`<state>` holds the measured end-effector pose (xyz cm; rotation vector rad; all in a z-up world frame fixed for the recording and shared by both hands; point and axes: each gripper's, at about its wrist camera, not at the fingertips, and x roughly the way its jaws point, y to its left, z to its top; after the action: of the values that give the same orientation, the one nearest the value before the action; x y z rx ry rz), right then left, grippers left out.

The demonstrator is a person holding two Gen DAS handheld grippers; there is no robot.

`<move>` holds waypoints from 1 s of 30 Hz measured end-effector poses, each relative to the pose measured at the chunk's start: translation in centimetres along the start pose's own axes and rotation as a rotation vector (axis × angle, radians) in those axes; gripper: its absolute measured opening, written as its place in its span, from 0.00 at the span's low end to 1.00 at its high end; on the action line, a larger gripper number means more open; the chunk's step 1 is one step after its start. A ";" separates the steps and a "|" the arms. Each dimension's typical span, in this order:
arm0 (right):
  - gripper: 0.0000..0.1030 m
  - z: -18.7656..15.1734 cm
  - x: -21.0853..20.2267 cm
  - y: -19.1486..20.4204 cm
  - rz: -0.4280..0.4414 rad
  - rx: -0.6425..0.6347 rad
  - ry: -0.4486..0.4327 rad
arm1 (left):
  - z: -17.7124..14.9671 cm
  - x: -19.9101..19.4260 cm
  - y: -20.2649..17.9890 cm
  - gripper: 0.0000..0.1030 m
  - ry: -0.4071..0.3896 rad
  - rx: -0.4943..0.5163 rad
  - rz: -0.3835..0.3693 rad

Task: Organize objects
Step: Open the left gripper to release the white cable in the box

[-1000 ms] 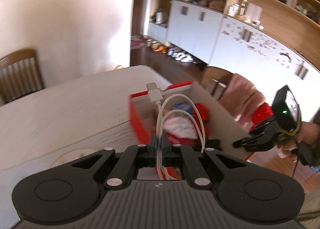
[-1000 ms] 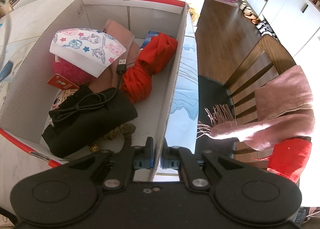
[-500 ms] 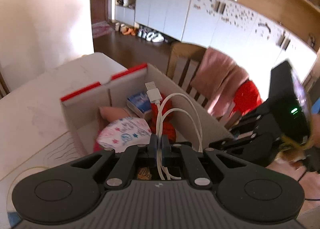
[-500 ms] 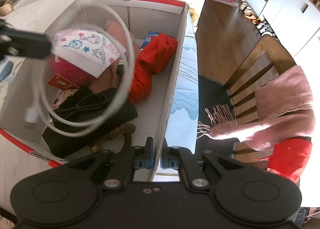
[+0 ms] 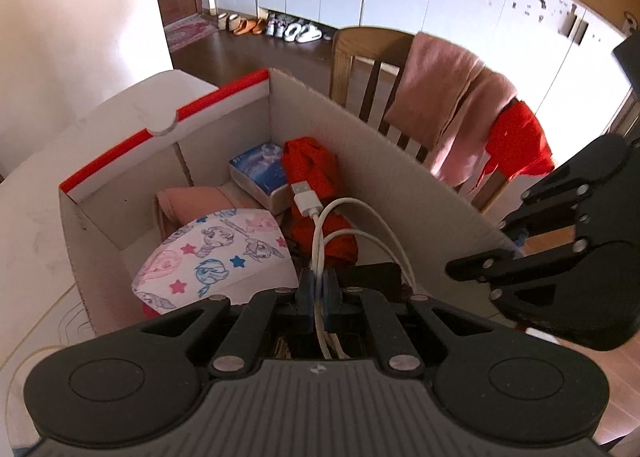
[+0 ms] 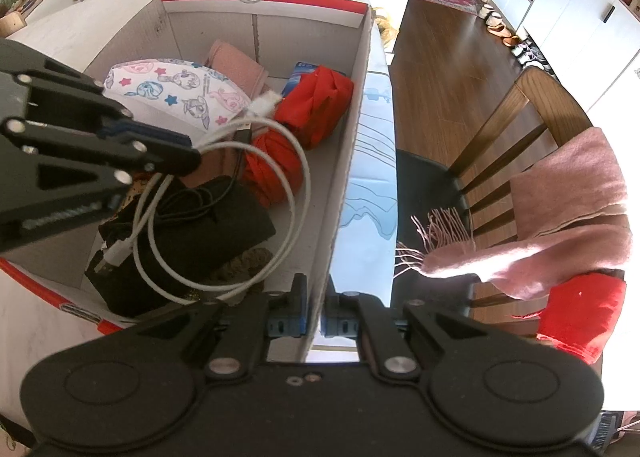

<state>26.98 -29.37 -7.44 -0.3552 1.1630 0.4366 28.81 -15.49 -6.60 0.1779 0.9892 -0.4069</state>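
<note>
A white cardboard box (image 5: 380,161) (image 6: 344,161) with a red rim stands on the table. It holds a pony-print cloth (image 5: 224,257) (image 6: 172,91), a red cloth (image 5: 316,173) (image 6: 316,109), a blue packet (image 5: 260,169), a pink cloth (image 5: 192,201) and a black pouch (image 6: 208,225) with a black cable. My left gripper (image 5: 319,289) (image 6: 192,153) is shut on a coiled white USB cable (image 5: 305,199) (image 6: 264,102), which hangs inside the box above the pouch. My right gripper (image 6: 316,313) (image 5: 480,249) is shut on the box's right wall.
A wooden chair (image 5: 360,57) (image 6: 500,145) stands close against the table's right edge, with a pink scarf (image 5: 444,109) (image 6: 560,217) and a red garment (image 6: 580,309) draped over it. The white table (image 5: 36,217) lies left of the box. Dark floor and white cabinets lie beyond.
My left gripper has carried the white cable over the box and down into it; the coil now hangs above the black pouch. The right gripper has kept still on the box wall.
</note>
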 end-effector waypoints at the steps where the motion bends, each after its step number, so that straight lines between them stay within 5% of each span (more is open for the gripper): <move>1: 0.05 0.0 0.0 0.0 0.000 -0.001 0.000 | -0.1 0.2 0.0 0.03 0.006 0.001 0.002; 10: 0.05 -0.1 0.0 0.0 0.001 0.000 0.000 | -0.2 2.0 0.1 0.03 0.057 0.014 0.009; 30: 0.06 -0.2 -0.2 0.4 0.002 0.000 -0.007 | -1.6 0.5 0.3 0.09 0.032 -0.002 -0.003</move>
<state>26.56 -29.13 -7.38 -0.3519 1.1564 0.4391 27.96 -14.88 -7.90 0.1812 1.0212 -0.4066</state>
